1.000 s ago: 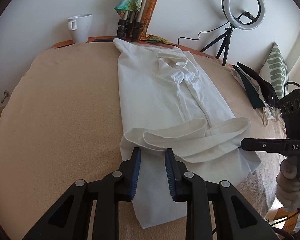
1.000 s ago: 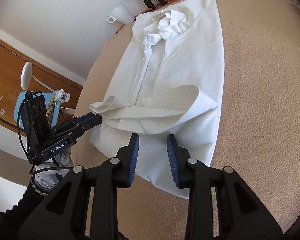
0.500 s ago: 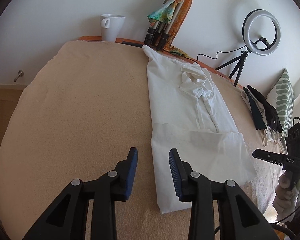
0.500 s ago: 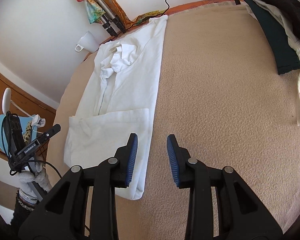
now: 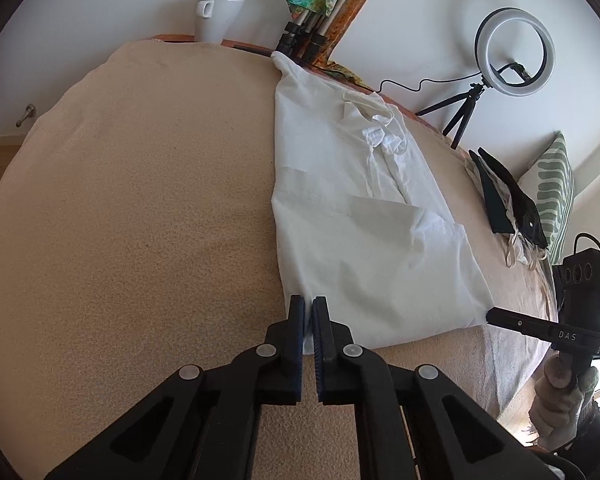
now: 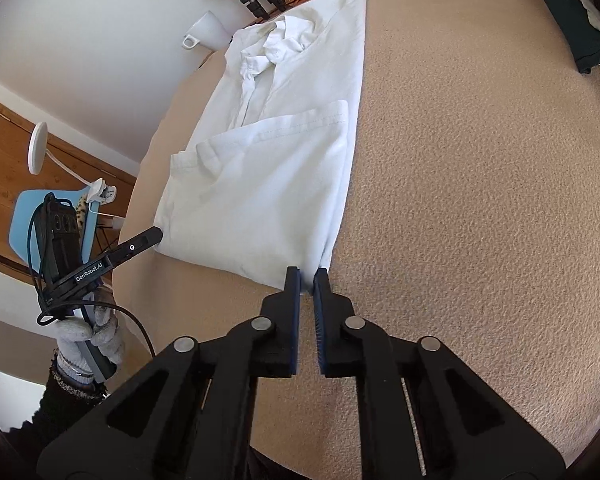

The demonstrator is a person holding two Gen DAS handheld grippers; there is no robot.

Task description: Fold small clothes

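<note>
A white shirt (image 5: 360, 220) lies collar-far on the beige blanket (image 5: 140, 208), with a folded-in panel across its lower half. My left gripper (image 5: 309, 300) has its jaws closing tight on the shirt's near left hem corner, with cloth pinched between the blue pads. In the right wrist view the same shirt (image 6: 268, 184) shows, and my right gripper (image 6: 307, 270) has its jaws closing on the near right hem corner. Each view shows the other gripper (image 5: 496, 316) (image 6: 152, 236) side-on at the opposite corner, held in a gloved hand.
A white mug (image 5: 218, 16), tripod legs with a coloured scarf (image 5: 312, 20) and a ring light (image 5: 514, 52) stand along the far edge. Dark folded clothes (image 5: 504, 200) and a striped pillow (image 5: 552, 196) lie at the right. A blue chair (image 6: 24, 216) stands beyond the bed's left edge.
Both grippers moved apart from the middle of the hem to the two near corners and went from open to shut on the cloth. The loose sleeves now lie flat.
</note>
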